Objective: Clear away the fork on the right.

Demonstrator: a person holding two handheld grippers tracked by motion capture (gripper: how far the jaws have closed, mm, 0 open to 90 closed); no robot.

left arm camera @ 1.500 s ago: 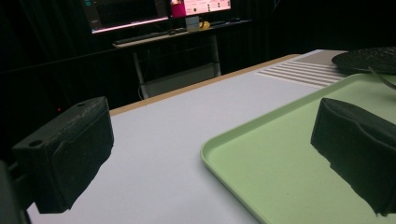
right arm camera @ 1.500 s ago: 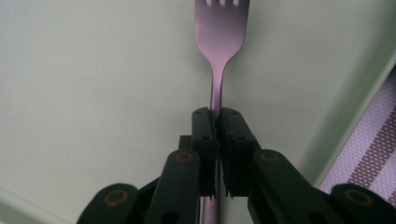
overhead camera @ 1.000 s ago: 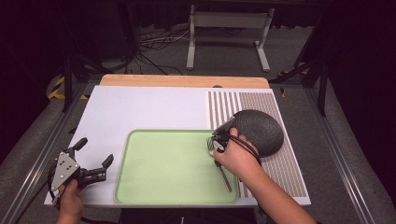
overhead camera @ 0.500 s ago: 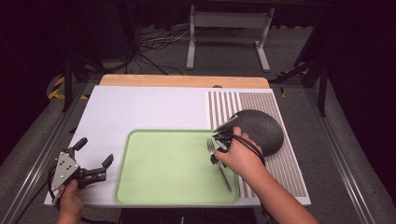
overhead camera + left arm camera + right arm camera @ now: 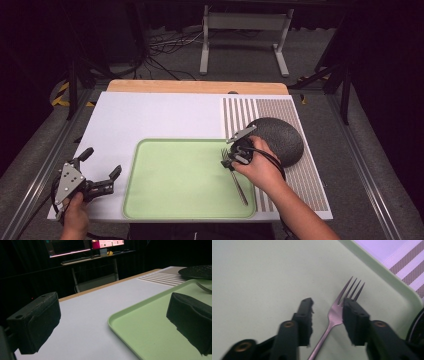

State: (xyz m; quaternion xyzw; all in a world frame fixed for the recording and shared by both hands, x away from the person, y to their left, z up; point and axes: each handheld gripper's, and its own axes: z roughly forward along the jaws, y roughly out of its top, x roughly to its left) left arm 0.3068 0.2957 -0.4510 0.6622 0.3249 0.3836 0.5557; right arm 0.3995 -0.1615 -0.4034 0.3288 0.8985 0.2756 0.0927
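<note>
The fork (image 5: pixel 337 312) lies flat near the right edge of the green tray (image 5: pixel 165 200), not yet lifted. The right gripper (image 5: pixel 328 312) straddles its neck, jaws parted, unclamped. At the table's left edge, the left gripper (image 5: pixel 102 172) gapes idle.

tray (image 5: pixel 165 200): smooth matt green plastic | fork (image 5: pixel 337 312): polished metal, slight sheen | plate (image 5: pixel 280 137): dark, rough speckled finish | desk (image 5: pixel 150 117): smooth matt white top, bare wood far edge | right hand-held gripper (image 5: pixel 328 308): matt black jaws, rough worn pads
</note>
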